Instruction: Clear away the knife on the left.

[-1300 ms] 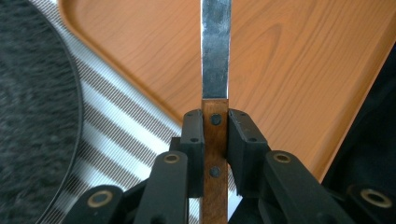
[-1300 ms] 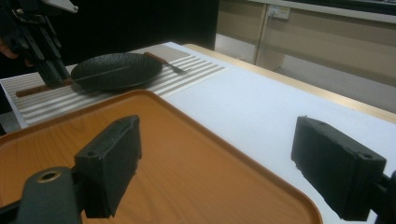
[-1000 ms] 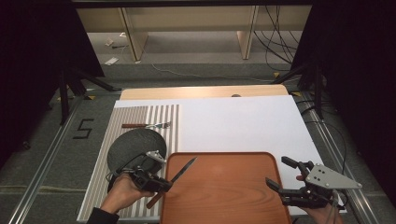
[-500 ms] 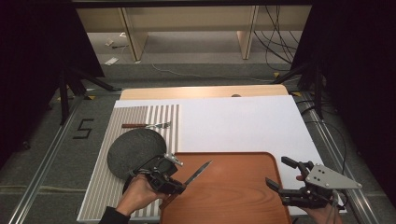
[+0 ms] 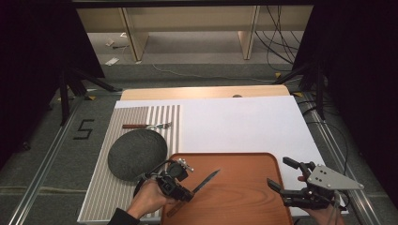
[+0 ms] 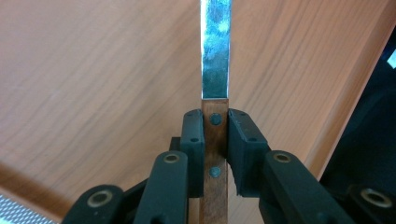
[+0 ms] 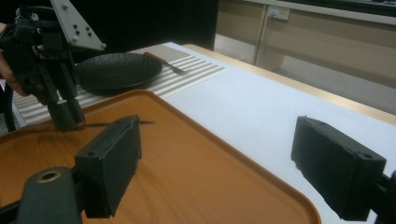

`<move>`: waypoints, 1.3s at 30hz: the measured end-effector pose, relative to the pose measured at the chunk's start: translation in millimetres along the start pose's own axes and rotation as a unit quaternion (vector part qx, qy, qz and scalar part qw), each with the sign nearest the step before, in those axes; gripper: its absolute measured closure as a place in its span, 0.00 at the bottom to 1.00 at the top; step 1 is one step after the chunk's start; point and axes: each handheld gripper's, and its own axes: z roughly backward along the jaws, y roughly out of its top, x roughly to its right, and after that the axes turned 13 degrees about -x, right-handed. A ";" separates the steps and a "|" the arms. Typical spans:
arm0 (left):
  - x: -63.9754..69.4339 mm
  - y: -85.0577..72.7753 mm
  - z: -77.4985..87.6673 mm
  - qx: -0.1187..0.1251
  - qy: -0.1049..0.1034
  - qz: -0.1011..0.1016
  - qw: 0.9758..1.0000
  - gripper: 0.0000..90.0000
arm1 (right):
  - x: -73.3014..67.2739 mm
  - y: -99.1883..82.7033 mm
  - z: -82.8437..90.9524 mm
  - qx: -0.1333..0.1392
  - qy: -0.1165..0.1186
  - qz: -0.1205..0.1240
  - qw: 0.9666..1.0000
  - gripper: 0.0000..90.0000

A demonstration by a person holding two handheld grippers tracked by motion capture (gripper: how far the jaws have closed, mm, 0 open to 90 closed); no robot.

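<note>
Left tongs (image 5: 185, 190) clamp the knife (image 5: 205, 180) handle, apparently just above the tray (image 5: 244, 161); next, lower and release; right tongs (image 5: 286, 180) gape empty.

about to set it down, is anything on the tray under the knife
Nothing visible: the knife, clamped by its handle in the left gripper, hangs over bare wood of the tray.
</note>
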 end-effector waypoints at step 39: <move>22.3 7.9 -12.2 0.034 0.039 -0.028 0.998 0.55 | -0.3 0.0 0.7 -0.001 0.000 0.003 1.000 0.19</move>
